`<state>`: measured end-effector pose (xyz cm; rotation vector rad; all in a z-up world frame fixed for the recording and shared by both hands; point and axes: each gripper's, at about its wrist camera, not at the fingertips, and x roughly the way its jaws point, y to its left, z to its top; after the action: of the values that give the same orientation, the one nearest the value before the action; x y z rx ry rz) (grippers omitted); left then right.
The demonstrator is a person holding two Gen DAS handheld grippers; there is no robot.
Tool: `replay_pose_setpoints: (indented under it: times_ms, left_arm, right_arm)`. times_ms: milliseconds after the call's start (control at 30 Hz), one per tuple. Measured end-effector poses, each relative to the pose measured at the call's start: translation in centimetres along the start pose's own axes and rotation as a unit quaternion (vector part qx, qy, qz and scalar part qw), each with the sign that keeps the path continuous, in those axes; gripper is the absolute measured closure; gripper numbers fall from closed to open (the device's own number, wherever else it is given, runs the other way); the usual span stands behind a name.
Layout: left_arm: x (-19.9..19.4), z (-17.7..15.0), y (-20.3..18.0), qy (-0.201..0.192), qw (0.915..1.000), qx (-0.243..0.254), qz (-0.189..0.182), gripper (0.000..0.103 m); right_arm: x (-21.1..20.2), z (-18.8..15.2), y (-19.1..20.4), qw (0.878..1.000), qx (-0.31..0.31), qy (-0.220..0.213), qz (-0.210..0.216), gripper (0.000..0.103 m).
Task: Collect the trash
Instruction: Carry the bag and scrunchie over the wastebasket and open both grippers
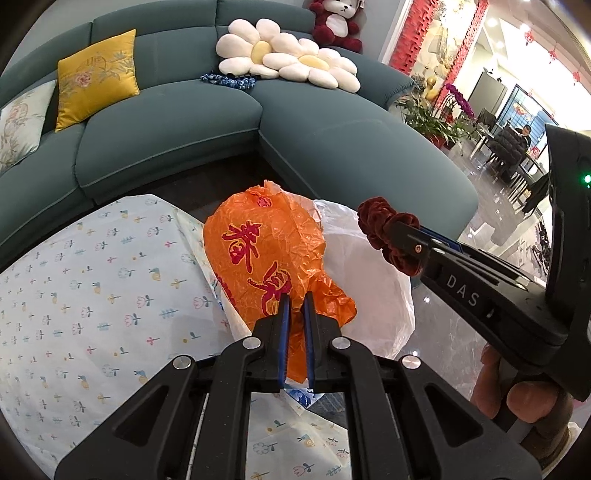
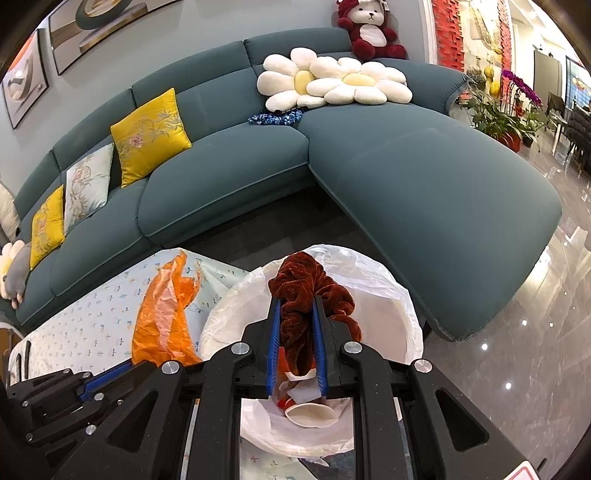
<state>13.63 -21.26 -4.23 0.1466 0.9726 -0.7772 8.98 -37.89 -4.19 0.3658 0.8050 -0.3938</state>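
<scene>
My left gripper [image 1: 296, 301] is shut on a crumpled orange plastic bag [image 1: 269, 254] with red characters, held above the table's right edge; the bag also shows in the right wrist view [image 2: 166, 314]. My right gripper [image 2: 296, 308] is shut on a dark red velvet scrunchie [image 2: 306, 291], held over the open bin lined with a white bag [image 2: 373, 306]. The scrunchie also shows in the left wrist view [image 1: 384, 229], right of the orange bag. Inside the bin lie a paper cup [image 2: 314, 410] and scraps.
A table with a floral white cloth [image 1: 92, 295] lies left of the bin. A teal corner sofa [image 2: 406, 173] stands behind with yellow cushions [image 2: 151, 136], flower pillows [image 2: 332, 83], a blue scrunchie [image 2: 275, 118] and a plush bear [image 2: 369, 29]. Glossy floor and plants are at right.
</scene>
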Motion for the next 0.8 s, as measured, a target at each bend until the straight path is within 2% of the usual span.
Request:
replay_pose_setpoints:
  times_ms: [267, 367, 400, 433, 500, 600, 800]
  left_arm:
    - [1.3, 0.2, -0.6, 0.004, 0.9999, 0.008, -0.006, 0.096]
    - [1.8, 0.2, -0.6, 0.001, 0.9999, 0.004, -0.016, 0.093]
    - [1.9, 0.3, -0.5, -0.003, 0.9999, -0.003, -0.015, 0.084]
    - [1.9, 0.2, -0.5, -0.005, 0.9999, -0.007, -0.013, 0.065]
    - [1.8, 0.3, -0.2, -0.012, 0.9998, -0.017, -0.005, 0.05]
    - [1.5, 0.3, 0.1, -0.012, 0.9998, -0.018, 0.004, 0.049]
    - [-0.3, -0.8, 0.8, -0.009, 0.9987, -0.004, 0.049, 0.047]
  right_arm:
    - [0.8, -0.3, -0.6, 1.0, 0.005, 0.006, -0.002, 0.088]
    - [1.0, -0.5, -0.8, 1.0, 0.001, 0.008, -0.004, 0.087]
    - [1.1, -0.5, -0.8, 1.0, 0.0, 0.009, -0.005, 0.084]
    - [1.1, -0.6, -0.8, 1.0, -0.001, 0.01, -0.004, 0.082]
    - [0.9, -0.7, -0.6, 1.0, -0.005, 0.006, -0.01, 0.08]
    - [0.6, -0.8, -0.4, 1.0, -0.017, 0.003, -0.013, 0.075]
    - [-0.3, -1.4, -0.6, 1.0, -0.005, 0.014, -0.008, 0.067]
